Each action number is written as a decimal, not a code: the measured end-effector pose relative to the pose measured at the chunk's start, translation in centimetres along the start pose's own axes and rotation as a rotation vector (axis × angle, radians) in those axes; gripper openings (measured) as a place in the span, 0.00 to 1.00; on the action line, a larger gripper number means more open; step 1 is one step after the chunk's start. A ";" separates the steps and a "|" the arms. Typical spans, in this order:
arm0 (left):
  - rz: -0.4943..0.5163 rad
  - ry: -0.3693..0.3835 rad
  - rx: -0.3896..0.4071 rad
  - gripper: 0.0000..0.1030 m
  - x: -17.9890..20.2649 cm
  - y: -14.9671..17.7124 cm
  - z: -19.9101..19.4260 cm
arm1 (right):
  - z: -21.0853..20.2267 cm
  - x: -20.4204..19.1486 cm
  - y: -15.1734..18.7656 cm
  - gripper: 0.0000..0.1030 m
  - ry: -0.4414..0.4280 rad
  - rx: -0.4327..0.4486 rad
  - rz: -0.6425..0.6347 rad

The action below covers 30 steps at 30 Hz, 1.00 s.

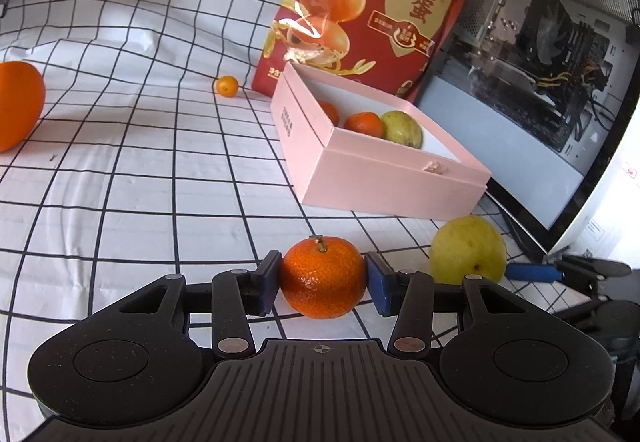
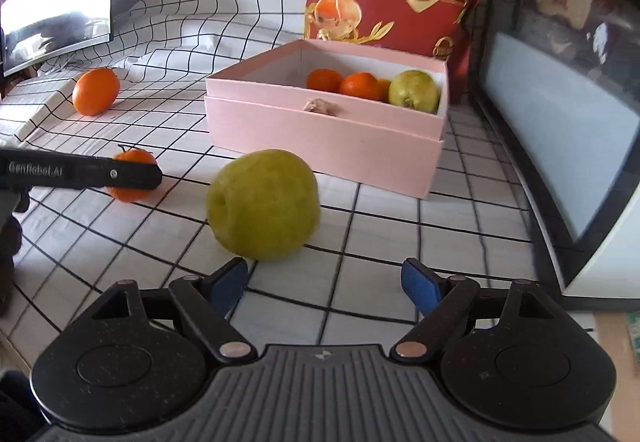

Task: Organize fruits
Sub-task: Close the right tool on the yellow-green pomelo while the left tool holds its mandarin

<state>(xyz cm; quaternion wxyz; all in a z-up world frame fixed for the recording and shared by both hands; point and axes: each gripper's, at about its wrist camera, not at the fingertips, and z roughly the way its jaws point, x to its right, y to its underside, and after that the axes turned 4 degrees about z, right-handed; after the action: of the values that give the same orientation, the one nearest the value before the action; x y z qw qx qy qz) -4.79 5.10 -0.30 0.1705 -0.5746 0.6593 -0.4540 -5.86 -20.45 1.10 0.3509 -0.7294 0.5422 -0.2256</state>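
Left gripper point(image 1: 323, 284) clamped on a small tangerine point(image 1: 323, 277), pads pressed to both its sides, on the checked cloth point(image 1: 120, 177) short of the pink box point(image 1: 384, 177). Bright orange, dimpled, short stem on top. Right gripper point(image 2: 323, 284) spread wide and empty, just behind a yellow-green pear point(image 2: 262, 203) lying on its side near the box.

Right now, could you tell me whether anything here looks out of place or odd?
Nothing is spilled or damaged. Four fruits lie loose on the checked cloth outside the pink box: a green pear, a mandarin, a big orange and a tiny orange fruit.
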 end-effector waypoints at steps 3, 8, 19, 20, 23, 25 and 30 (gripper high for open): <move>-0.002 -0.001 0.000 0.49 0.0 0.0 0.0 | -0.5 0.4 0.0 0.82 -0.092 0.001 0.042; -0.006 0.001 0.000 0.49 -0.1 0.0 0.0 | 0.4 -1.0 -1.2 0.82 -0.097 0.032 0.045; 0.128 -0.091 -0.050 0.49 2.9 -0.3 0.7 | 3.2 -2.9 -3.6 0.70 -0.044 -0.031 0.009; 0.135 -0.083 -0.055 0.49 3.2 -0.3 0.7 | 3.1 -2.7 -3.8 0.69 -0.051 -0.033 0.020; 0.164 -0.078 -0.058 0.49 4.2 -0.2 0.4 | 2.8 -2.3 -4.1 0.68 -0.065 -0.037 0.041; 0.178 -0.075 -0.060 0.49 4.6 -0.1 0.3 | 2.7 -2.2 -4.2 0.68 -0.065 -0.038 0.041; 0.167 -0.070 -0.071 0.49 4.4 0.0 0.3 | 3.3 -2.1 -4.0 0.68 -0.073 -0.055 0.030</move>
<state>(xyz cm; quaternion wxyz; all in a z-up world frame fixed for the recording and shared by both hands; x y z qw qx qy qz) -5.77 0.95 0.84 0.2102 -0.5392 0.7141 -0.3940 -1.64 -16.88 2.13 0.3536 -0.7382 0.5460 -0.1786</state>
